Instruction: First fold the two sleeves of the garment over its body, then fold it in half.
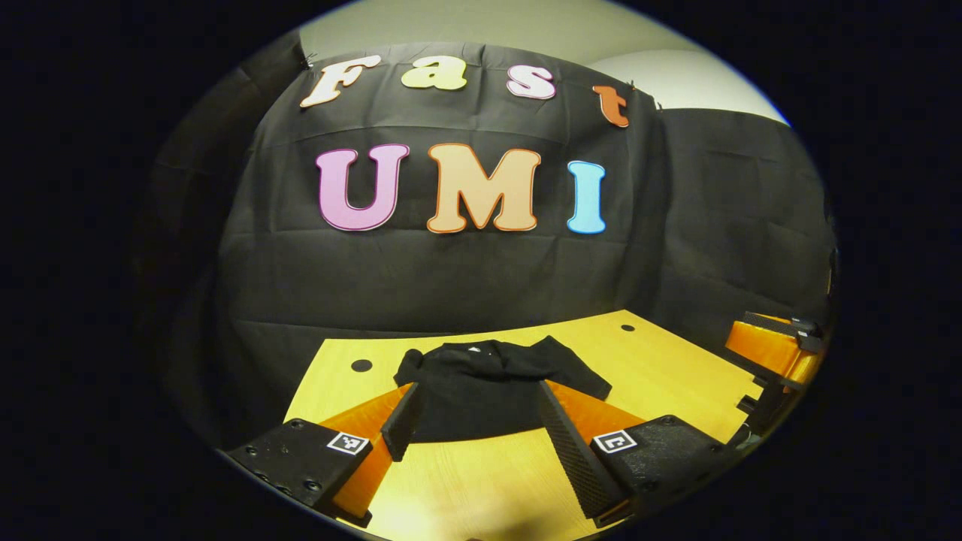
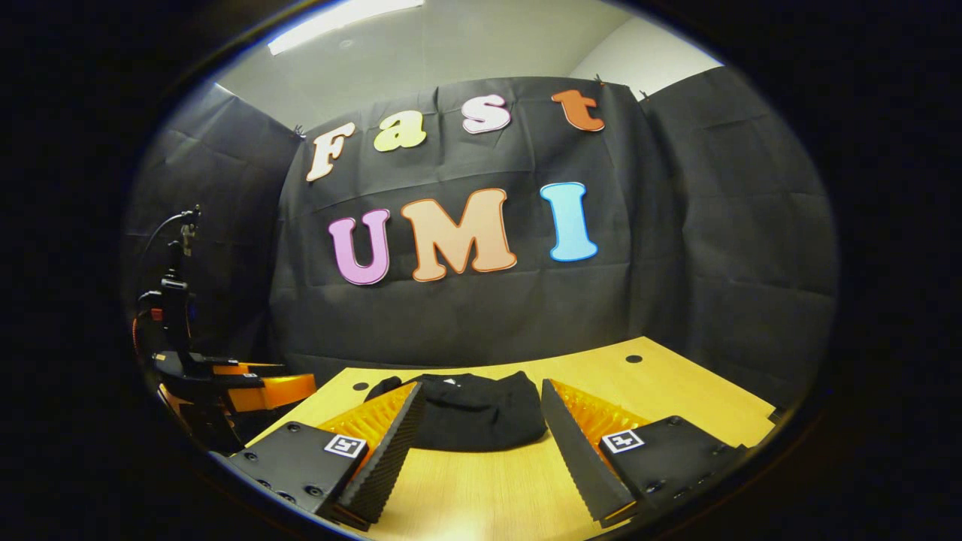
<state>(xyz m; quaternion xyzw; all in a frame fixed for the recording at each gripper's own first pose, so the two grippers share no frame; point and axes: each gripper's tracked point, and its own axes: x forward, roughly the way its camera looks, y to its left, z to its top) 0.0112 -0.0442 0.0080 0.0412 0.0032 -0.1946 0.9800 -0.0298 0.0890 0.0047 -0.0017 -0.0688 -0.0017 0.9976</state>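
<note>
While both jaws gape wide, black garment [image 1: 485,391] bunched on wooden table [image 1: 661,361].

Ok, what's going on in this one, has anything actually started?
Not yet, by the look of it. A black garment lies on the wooden table. The left gripper and right gripper hang above the table's near side, both open and empty, touching nothing. Whether a sleeve is folded is unclear.

A: Surface, lower centre of the left gripper view?
B: Smooth yellow wood-grain table top [image 1: 661,368], slight sheen; matt black cloth garment [image 1: 488,394] on it.
A: Finger pads?
B: Ribbed matt black pads [image 2: 383,458], glossy orange plastic backing.
</note>
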